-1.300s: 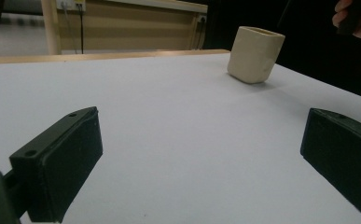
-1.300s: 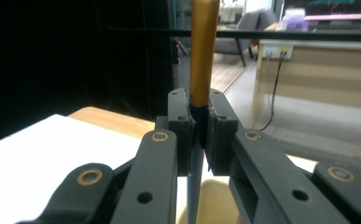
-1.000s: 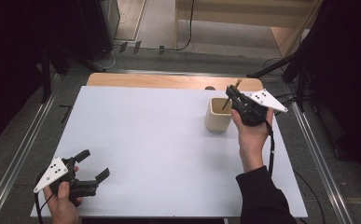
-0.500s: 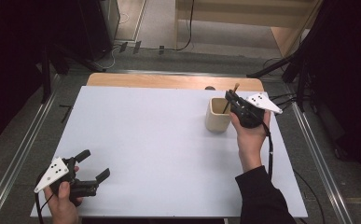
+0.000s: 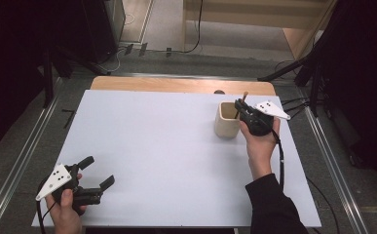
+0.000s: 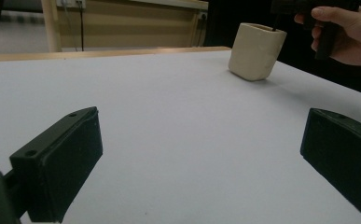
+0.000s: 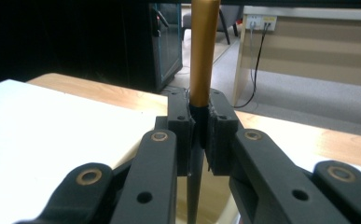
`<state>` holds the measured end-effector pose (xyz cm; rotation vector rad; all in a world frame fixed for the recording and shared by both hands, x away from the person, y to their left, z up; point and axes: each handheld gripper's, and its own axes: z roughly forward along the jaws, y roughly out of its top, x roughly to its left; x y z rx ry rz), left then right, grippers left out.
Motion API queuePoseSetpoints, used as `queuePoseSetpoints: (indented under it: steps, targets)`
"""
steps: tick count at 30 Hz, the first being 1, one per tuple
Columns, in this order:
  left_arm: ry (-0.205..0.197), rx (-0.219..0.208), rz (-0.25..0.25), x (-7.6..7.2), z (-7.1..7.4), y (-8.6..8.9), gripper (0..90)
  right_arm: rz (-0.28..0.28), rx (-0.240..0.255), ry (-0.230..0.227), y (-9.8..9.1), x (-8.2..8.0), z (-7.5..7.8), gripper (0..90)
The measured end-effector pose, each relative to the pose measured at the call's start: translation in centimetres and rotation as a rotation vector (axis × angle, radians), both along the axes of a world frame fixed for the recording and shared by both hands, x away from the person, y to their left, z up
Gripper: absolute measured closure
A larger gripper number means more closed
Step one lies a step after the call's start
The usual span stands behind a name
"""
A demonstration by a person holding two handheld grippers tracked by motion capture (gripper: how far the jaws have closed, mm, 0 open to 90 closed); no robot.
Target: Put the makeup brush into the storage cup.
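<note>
A cream cup (image 5: 226, 120) stands on the white tabletop (image 5: 166, 146) at the far right; the left gripper view has it (image 6: 255, 51) upright in the distance. My right gripper (image 5: 238, 105) hovers at the cup's right rim, shut on a thin pen (image 5: 244, 96). In the right gripper view the jaws (image 7: 199, 126) clamp the pen where its golden-brown upper part (image 7: 203, 51) meets a black lower part, which points down into the cup. My left gripper (image 5: 98, 170) rests at the near left corner, open, with nothing between its jaws (image 6: 201, 140).
A wooden strip (image 5: 176, 85) runs along the table's far edge, with a small dark spot (image 5: 218, 91) on it behind the cup. Metal rails (image 5: 25, 161) flank the table. Dark furniture and cables stand beyond the far edge.
My right gripper has sunk slightly toward the cup with the pen in it. The left gripper has stayed put.
</note>
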<state>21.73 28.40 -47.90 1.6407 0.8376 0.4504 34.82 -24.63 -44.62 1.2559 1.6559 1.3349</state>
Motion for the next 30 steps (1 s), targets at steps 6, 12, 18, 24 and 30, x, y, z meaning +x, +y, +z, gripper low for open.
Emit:
queuePoseSetpoints:
  steps: [6, 12, 18, 24, 30]
  targets:
    - [0.002, -0.001, 0.000, 0.0, 0.0, 0.0, 0.0, -0.010, 0.003, 0.032, -0.3, 0.2, -0.8, 83.9]
    - [0.002, 0.000, 0.001, 0.0, 0.0, 0.0, 0.0, -0.016, 0.008, 0.067, -0.4, 0.4, -1.5, 83.2]
    - [0.000, -0.001, 0.000, 0.0, 0.0, 0.0, 0.0, -0.040, 0.043, 0.080, -0.4, 0.2, -1.3, 62.8]
    - [-0.003, 0.003, -0.004, 0.1, 0.1, 0.0, 0.0, -0.075, 0.085, 0.096, -0.6, -0.2, -0.8, 39.2]
    - [-0.004, 0.002, -0.007, 0.3, 0.1, -0.2, 0.0, -0.051, 0.094, 0.084, -0.5, -0.9, -0.7, 24.0]
